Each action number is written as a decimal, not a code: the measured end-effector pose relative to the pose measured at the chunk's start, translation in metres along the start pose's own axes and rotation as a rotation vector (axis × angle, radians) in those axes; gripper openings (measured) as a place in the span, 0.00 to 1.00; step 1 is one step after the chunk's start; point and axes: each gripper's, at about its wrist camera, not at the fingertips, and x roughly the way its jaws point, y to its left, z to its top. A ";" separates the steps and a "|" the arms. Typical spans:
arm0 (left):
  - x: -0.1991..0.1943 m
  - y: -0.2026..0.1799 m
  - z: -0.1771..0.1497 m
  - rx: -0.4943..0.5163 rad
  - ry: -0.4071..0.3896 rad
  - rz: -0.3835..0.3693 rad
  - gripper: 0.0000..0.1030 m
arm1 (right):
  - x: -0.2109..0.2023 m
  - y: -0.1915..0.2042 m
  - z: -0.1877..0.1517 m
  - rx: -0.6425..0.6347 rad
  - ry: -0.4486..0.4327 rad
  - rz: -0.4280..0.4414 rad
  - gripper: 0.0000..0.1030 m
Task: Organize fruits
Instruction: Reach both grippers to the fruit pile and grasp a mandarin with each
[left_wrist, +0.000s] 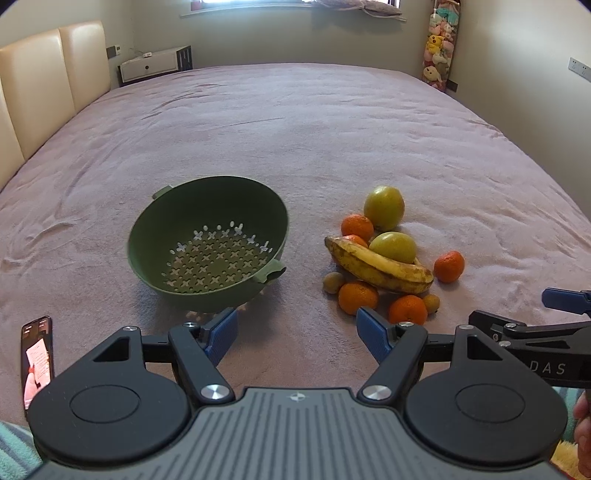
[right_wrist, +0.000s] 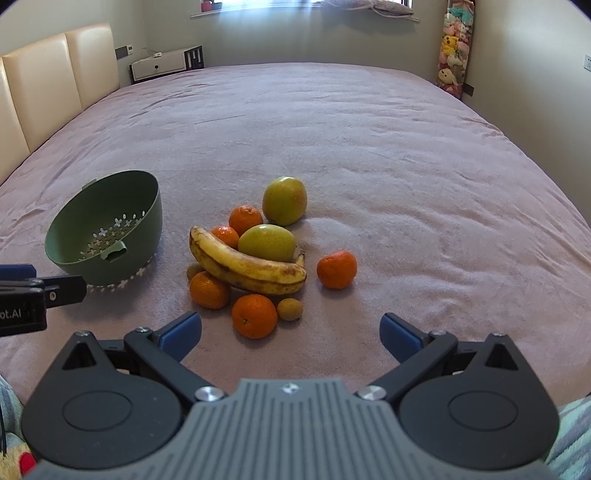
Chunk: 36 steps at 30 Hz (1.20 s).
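Observation:
A green colander sits empty on the pink bed cover. To its right lies a pile of fruit: a banana, two green apples, several oranges and small brown fruits. One orange lies apart on the right. My left gripper is open and empty, near the colander's front. My right gripper is open and empty, just in front of the pile.
A phone lies on the bed at the near left. A padded headboard runs along the left. A bedside cabinet and a hanging bag of plush toys stand at the far wall.

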 end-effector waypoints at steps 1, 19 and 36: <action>0.000 -0.001 0.002 -0.001 -0.001 -0.011 0.80 | -0.001 -0.001 0.001 -0.001 -0.006 0.006 0.96; 0.032 -0.016 0.040 -0.053 -0.007 -0.220 0.71 | 0.017 -0.016 0.046 -0.050 -0.091 0.033 0.83; 0.120 -0.024 0.002 -0.033 0.108 -0.224 0.54 | 0.102 -0.031 0.020 -0.035 0.055 0.030 0.51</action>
